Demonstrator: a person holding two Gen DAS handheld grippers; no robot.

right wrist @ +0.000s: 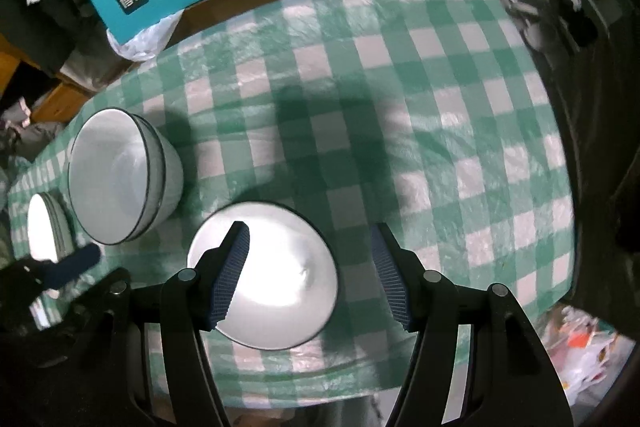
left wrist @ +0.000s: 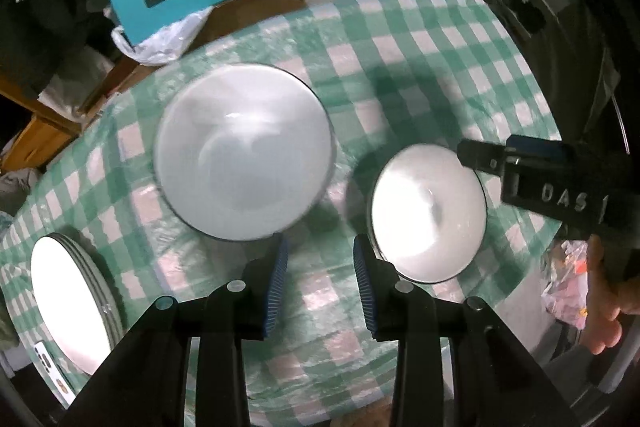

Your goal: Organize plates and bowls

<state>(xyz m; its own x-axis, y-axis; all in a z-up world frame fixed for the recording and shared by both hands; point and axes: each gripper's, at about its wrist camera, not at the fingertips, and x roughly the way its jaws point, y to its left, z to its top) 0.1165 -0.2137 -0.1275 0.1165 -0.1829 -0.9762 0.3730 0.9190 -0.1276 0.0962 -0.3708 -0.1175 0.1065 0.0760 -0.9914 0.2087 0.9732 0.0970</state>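
Right wrist view: right gripper point(right wrist: 310, 277) spread, empty, hovering over single bowl point(right wrist: 264, 275) on checked table point(right wrist: 440, 107) — next: grip its rim, nest into stacked bowls point(right wrist: 120, 179); left gripper point(left wrist: 320, 287) apart, empty.

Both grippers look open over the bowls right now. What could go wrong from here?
1. The right gripper hangs over the single bowl, one finger over its inside; closing off-centre might tip it.
2. The stacked bowls are already nested; adding another carelessly could chip a rim or topple them.
3. The plates sit near the table's edge, beside the left gripper.
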